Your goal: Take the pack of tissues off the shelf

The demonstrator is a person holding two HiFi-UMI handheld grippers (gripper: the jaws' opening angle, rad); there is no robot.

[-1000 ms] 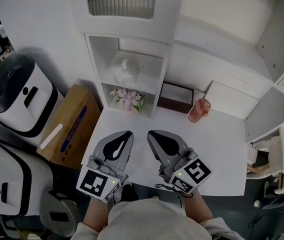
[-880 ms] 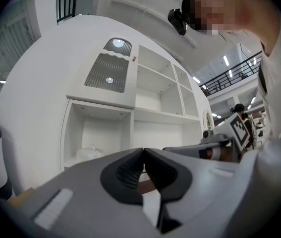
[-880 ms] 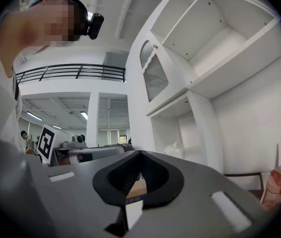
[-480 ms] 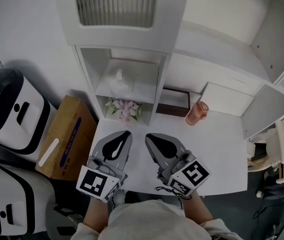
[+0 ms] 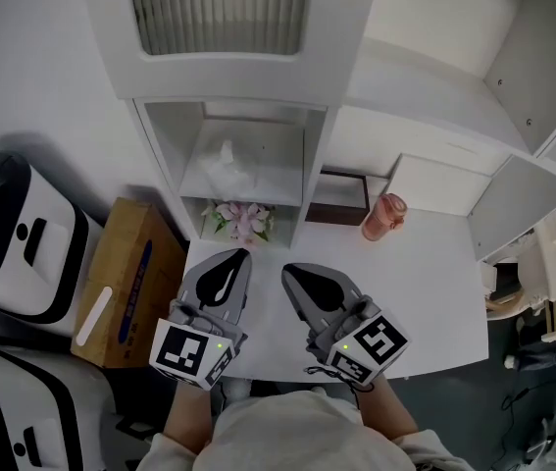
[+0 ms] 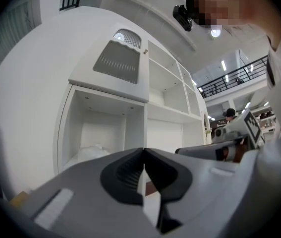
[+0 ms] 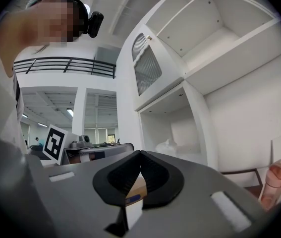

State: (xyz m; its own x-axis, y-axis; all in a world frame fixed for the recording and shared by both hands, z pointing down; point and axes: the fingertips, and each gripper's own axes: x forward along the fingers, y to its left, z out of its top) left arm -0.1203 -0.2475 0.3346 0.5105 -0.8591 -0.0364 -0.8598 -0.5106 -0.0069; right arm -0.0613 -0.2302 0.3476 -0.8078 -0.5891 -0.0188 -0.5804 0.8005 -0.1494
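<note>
Your left gripper (image 5: 232, 261) and right gripper (image 5: 297, 275) sit side by side over the near part of the white table (image 5: 425, 292). On each, the fingers are pressed together with nothing between them, which both gripper views confirm. Off to the left of your left fingers, down beside the table, lies a cardboard box (image 5: 126, 283). Just ahead of your left fingertips, a bunch of pink flowers (image 5: 243, 219) fills the lower compartment of the white shelf unit (image 5: 319, 155). Ahead and to the right of your right fingers stands a pink bottle (image 5: 383, 216), with a dark brown box (image 5: 341, 196) just to its left. The pack of tissues (image 5: 224, 165) lies farther ahead of your left fingers, in the compartment directly above the flowers, well apart from both grippers.
</note>
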